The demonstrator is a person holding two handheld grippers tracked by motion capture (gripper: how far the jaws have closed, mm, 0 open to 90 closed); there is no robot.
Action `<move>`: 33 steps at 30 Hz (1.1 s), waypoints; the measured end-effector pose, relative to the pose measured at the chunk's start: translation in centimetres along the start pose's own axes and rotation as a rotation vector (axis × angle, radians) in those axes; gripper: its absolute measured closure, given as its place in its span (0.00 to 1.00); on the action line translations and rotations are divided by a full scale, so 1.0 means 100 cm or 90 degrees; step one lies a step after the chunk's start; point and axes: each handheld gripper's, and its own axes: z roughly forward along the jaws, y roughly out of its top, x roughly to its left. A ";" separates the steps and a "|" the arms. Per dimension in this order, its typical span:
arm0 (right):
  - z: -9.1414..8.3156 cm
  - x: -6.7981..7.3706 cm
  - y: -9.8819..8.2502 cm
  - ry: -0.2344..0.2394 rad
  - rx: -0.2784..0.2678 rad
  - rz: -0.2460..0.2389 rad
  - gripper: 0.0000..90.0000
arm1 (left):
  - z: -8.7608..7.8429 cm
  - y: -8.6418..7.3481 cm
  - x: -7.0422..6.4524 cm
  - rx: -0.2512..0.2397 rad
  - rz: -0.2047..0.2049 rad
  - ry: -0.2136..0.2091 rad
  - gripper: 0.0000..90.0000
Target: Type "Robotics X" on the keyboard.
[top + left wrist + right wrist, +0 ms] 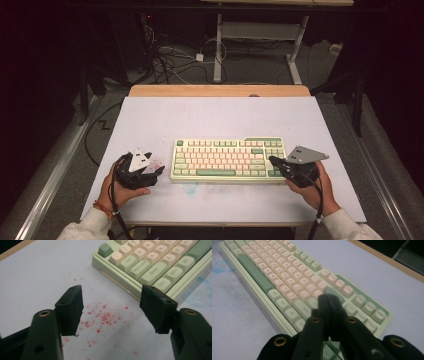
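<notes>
Flanking the green-and-pink keyboard [228, 159], which lies flat mid-counter [215, 115], the left gripper [156, 170] holds its jaws apart and empty off the Ctrl corner while the right gripper [273, 161] poises closed, empty jaws over right-end keys; work looks barely begun.

Pale grey table [150, 120] with wooden far edge, green-and-cream keyboard [227, 159] flat on it, red specks [101, 317] alongside.

Overhead light falls evenly on the pale lavender table top [150, 120], while the room around it lies nearly black. Both gripper views look soft, their near black jaws blurred.
</notes>
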 end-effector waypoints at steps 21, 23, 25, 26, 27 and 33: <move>0.042 0.008 -0.009 0.031 0.076 -0.018 1.00 | 0.008 0.030 -0.009 -0.020 0.028 -0.062 0.50; 0.042 0.009 -0.009 0.030 0.076 -0.019 1.00 | 0.011 0.035 -0.012 -0.017 0.040 -0.071 0.67; 0.042 0.009 -0.010 0.028 0.072 -0.018 1.00 | 0.014 0.041 -0.014 -0.018 0.046 -0.090 0.80; 0.042 0.010 -0.010 0.027 0.072 -0.018 1.00 | 0.015 0.044 -0.015 -0.016 0.049 -0.095 0.86; 0.041 0.010 -0.011 0.028 0.070 -0.016 1.00 | 0.017 0.047 -0.016 -0.011 0.057 -0.095 0.90; 0.041 0.011 -0.012 0.022 0.066 -0.014 1.00 | 0.033 0.065 -0.028 -0.001 0.087 -0.116 0.97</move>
